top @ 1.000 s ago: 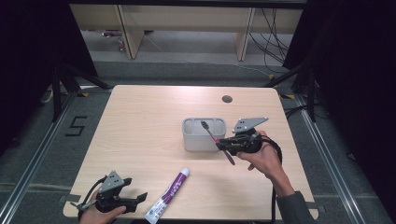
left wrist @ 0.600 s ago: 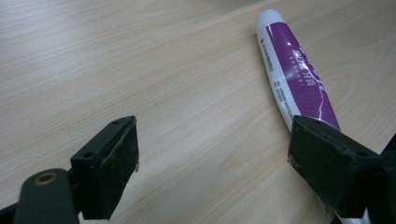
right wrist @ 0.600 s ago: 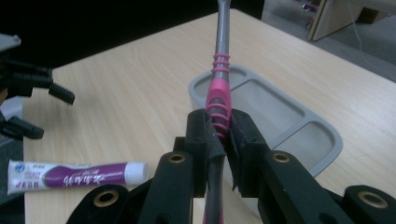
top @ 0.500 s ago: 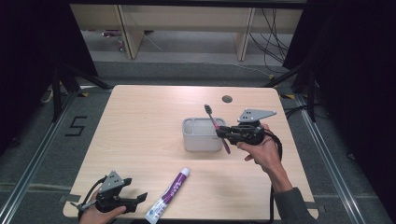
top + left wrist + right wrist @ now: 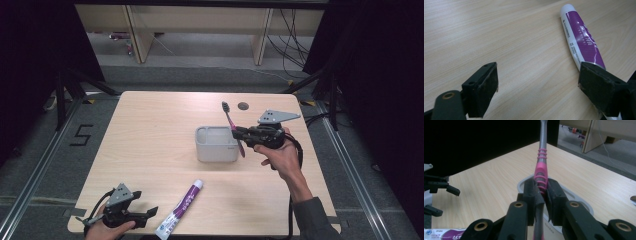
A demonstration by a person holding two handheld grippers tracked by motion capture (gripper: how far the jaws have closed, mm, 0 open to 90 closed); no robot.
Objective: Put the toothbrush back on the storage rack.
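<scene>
A slim pink and grey toothbrush (image 5: 232, 127), ribbed along its handle and tipped with dark bristles, was pinched between the padded black faces of the right tongs (image 5: 239, 136). It was held nearly upright, head uppermost and tilted a little away from the hand, just at the right edge of a grey, round-cornered plastic cup (image 5: 216, 145) standing near the middle of the bench (image 5: 150, 130). The bench top was of pale, matte wood grain. The right hand (image 5: 281, 159) was wrapped around the tool's body, with the forearm reaching in from the lower right.

The left tongs (image 5: 145, 214) were kept low at the near left corner of the bench, spread wide with nothing between the worn, scuffed pads. Just beside them lay a smooth white and purple toothpaste tube (image 5: 581, 42), flat on the wood. Small print was visible on the tube but could not be read.
</scene>
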